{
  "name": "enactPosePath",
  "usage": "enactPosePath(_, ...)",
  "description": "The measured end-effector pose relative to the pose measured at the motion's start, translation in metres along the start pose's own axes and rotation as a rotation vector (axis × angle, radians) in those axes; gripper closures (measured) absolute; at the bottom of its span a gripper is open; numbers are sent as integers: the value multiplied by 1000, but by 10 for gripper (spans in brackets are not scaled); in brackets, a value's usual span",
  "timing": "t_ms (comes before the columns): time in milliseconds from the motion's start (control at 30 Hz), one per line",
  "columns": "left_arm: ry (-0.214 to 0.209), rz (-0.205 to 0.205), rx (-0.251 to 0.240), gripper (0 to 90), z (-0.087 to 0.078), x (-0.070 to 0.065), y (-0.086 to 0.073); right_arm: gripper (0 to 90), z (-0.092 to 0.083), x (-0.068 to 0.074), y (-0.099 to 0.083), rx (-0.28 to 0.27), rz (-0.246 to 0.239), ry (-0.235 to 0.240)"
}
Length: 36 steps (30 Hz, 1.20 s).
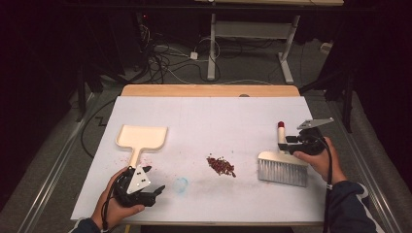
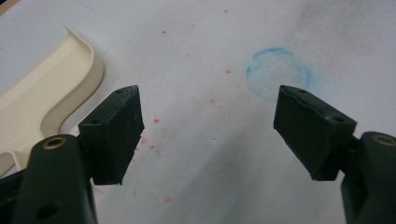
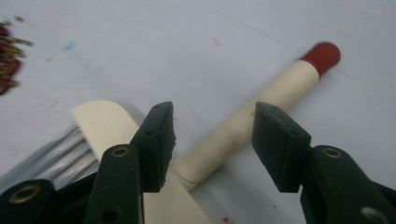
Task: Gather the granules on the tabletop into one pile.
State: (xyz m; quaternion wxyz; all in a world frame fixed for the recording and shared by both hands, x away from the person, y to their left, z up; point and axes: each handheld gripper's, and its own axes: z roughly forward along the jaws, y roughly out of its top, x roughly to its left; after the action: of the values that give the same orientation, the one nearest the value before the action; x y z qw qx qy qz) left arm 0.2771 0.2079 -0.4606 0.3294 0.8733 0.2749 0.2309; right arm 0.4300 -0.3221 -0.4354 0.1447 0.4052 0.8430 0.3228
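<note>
A cream dustpan (image 1: pixel 141 138) lies at the left of the white sheet, and its rim (image 2: pixel 88 60) also shows in the left gripper view. My left gripper (image 1: pixel 158 190) rests near the front edge, open and empty, as the left gripper view (image 2: pixel 208 133) shows. A small pile of red crumbs (image 1: pixel 221 165) lies mid-table. A hand brush (image 1: pixel 283 167) with grey bristles and a cream, red-tipped handle (image 3: pixel 261 116) lies at the right. My right gripper (image 3: pixel 212 140) stands open, its jaws either side of that handle without pressing it; high view (image 1: pixel 290 141).
A faint blue ring (image 2: pixel 278 72) is drawn on the sheet ahead of the left gripper. Red specks dot the sheet nearby. The table's wooden far edge (image 1: pixel 209 90) shows beyond the sheet, with cables and desk legs on the floor behind.
</note>
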Motion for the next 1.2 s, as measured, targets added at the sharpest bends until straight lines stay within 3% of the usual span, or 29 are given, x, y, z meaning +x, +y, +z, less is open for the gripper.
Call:
enactPosePath(100, -6, 2, 2, 232, 1, 0, 0, 530, 10, -1, 0, 32, 38, -57)
enactPosePath(167, -8, 4, 5, 232, 1, 0, 0, 523, 16, -2, -1, 45, 76, -53)
enactPosePath(467, -8, 5, 6, 232, 2, -1, 0, 515, 33, 8, 5, 74, 76, -96)
enactPosePath(633, -7, 4, 4, 232, 1, 0, 0, 502, 34, 11, 6, 73, 66, -113)
enactPosePath(833, -4, 7, 2, 232, 1, 0, 1, 451, 24, 16, 12, -7, 54, -142)
enactPosePath(1100, 3, 5, 3, 231, 0, 1, 0, 321, -3, 34, 25, -228, 3, -195)
enactPosePath(1200, 7, 5, -2, 231, -1, 1, 0, 301, -13, 40, 28, -291, -15, -191)
